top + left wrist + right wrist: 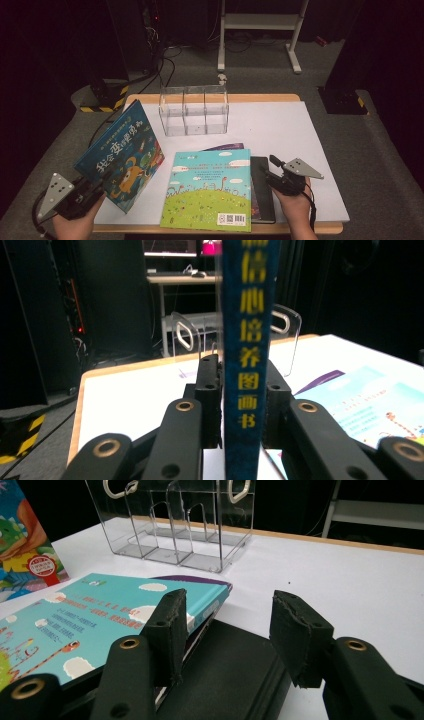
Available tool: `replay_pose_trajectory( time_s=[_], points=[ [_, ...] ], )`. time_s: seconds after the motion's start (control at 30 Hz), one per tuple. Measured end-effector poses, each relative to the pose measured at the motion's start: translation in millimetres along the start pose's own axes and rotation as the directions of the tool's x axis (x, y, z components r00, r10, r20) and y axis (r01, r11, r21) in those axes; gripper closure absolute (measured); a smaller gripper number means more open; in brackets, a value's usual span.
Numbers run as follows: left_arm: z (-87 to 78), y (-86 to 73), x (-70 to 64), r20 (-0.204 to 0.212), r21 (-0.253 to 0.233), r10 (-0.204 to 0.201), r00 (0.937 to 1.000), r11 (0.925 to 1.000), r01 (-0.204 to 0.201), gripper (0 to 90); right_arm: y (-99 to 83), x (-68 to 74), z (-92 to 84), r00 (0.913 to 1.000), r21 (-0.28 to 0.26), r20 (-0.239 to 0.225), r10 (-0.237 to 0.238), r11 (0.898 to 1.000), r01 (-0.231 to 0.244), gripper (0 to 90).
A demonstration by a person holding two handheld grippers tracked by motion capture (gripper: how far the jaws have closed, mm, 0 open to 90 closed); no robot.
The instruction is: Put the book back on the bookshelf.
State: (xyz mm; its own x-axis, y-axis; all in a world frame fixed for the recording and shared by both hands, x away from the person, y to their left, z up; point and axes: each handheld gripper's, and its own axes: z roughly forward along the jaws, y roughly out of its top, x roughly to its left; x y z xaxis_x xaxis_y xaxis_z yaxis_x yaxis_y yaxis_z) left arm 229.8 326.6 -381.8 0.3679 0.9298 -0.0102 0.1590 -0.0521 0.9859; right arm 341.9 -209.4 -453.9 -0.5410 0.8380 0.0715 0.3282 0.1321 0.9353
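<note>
Here the blue book [121, 159] stood on edge above the table's [280, 125] near-left corner, cover tilted, its long axis running away from the left gripper [82, 196] toward the clear divided rack [194, 111] beyond it. The left gripper was the nearer to that rack, and its jaws were clamped on the spine [247, 365], pads pressing both sides. The right gripper [227, 635] hovered half open, holding nothing, over the black notebook [225, 680] beside the green book [210, 192].

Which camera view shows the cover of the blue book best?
The high view: the blue book shows its whole tilted cover there. The left gripper view gives just its spine between the left tongs; the right gripper view, one corner.
</note>
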Motion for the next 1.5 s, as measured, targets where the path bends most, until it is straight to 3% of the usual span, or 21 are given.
replay_pose_trajectory(
  time_s=[0.3,0.43,0.63,0.7,0.77,0.9,1.0,1.1,1.17,1.2,1.23,1.27,1.33,1.37,1.43,1.5],
  points=[
    [9.3,6.0,1.6,0.003,-0.037,-0.009,1.0,0.9993,0.009,75.2,-12.8,-2.9,-5.9,0.9995,0.047,0.028,-0.013,0.999,0.011,48.4],
    [11.4,11.7,2.7,0.023,0.001,-0.035,0.9991,0.9994,0.035,81.1,-16.9,-4.7,-9.4,0.9993,0.061,0.036,-0.006,0.998,0.004,48.2],
    [21.3,23.7,-10.3,0.018,0.013,0.014,0.9997,0.9998,-0.014,82.6,-21.4,-4.1,-21.2,0.9983,0.08,0.055,-0.018,0.997,0.013,47.7],
    [30.3,29.5,-21.1,0.017,-0.006,0.048,0.9987,0.9989,-0.047,82.8,-19.2,-7.4,-25.7,0.9983,0.077,0.056,-0.014,0.997,0.009,47.6],
    [32.3,30.9,-23.2,0.018,-0.007,0.057,0.9982,0.9984,-0.057,82.8,-17.8,-9.6,-29.0,0.9985,0.079,0.052,-0.015,0.997,0.011,47.4],
    [44.6,44.8,-29.4,0.027,0.025,0.099,0.9947,0.9947,-0.1,82.9,-22.5,-14.2,-36.8,0.9967,0.098,0.069,-0.043,0.994,0.036,47.6],
    [60.3,62.3,-30.7,0.042,0.072,0.118,0.9921,0.9901,-0.121,82.9,-35.3,-19.4,-38.8,0.9986,0.098,0.052,-0.01,0.995,0.005,48.8],
    [69.8,71.0,-28.4,0.053,0.09,0.101,0.9935,0.9904,-0.105,83.0,-37.3,-19.1,-36.2,0.999,0.113,0.038,-0.024,0.993,0.019,49.1],
    [77.5,76.5,-24.9,0.059,0.096,0.074,0.9955,0.9922,-0.079,83.0,-36.5,-18.2,-35.4,0.9995,0.105,0.027,-0.017,0.994,0.014,49.2],
    [87.2,81.3,-21.7,0.054,0.095,0.038,0.9978,0.9945,-0.043,82.9,-35.5,-16.2,-34.6,0.9996,0.098,0.018,-0.021,0.995,0.019,49.2],
    [87.2,81.3,-21.7,0.054,0.095,0.038,0.9978,0.9945,-0.043,82.9,-35.3,-15.6,-34.3,0.9995,0.096,0.016,-0.028,0.995,0.026,49.2],
    [98.3,84.4,-20.4,0.039,0.088,0.019,0.999,0.9958,-0.023,82.9,-35.2,-14.9,-34.1,0.9993,0.093,0.016,-0.033,0.995,0.031,49.3],
    [104.3,85.2,-20.9,0.027,0.082,0.02,0.9994,0.9964,-0.022,82.9,-35.2,-14.6,-34.0,0.9995,0.092,0.012,-0.031,0.995,0.03,49.3],
    [119.0,85.8,-22.2,0.003,0.066,0.022,0.9998,0.9976,-0.022,82.9,-35.2,-15.1,-33.9,0.9996,0.086,0.008,-0.026,0.996,0.025,49.5],
    [123.9,86.0,-22.8,-0.007,0.061,0.025,0.9997,0.9978,-0.025,82.9,-35.1,-15.1,-34.2,0.9997,0.085,0.01,-0.021,0.996,0.02,49.6],
    [143.4,86.7,-25.4,-0.046,0.036,0.027,0.9986,0.999,-0.025,82.9,-34.7,-15.8,-35.2,0.9998,0.079,0.011,-0.016,0.997,0.015,49.6]
  ],
)
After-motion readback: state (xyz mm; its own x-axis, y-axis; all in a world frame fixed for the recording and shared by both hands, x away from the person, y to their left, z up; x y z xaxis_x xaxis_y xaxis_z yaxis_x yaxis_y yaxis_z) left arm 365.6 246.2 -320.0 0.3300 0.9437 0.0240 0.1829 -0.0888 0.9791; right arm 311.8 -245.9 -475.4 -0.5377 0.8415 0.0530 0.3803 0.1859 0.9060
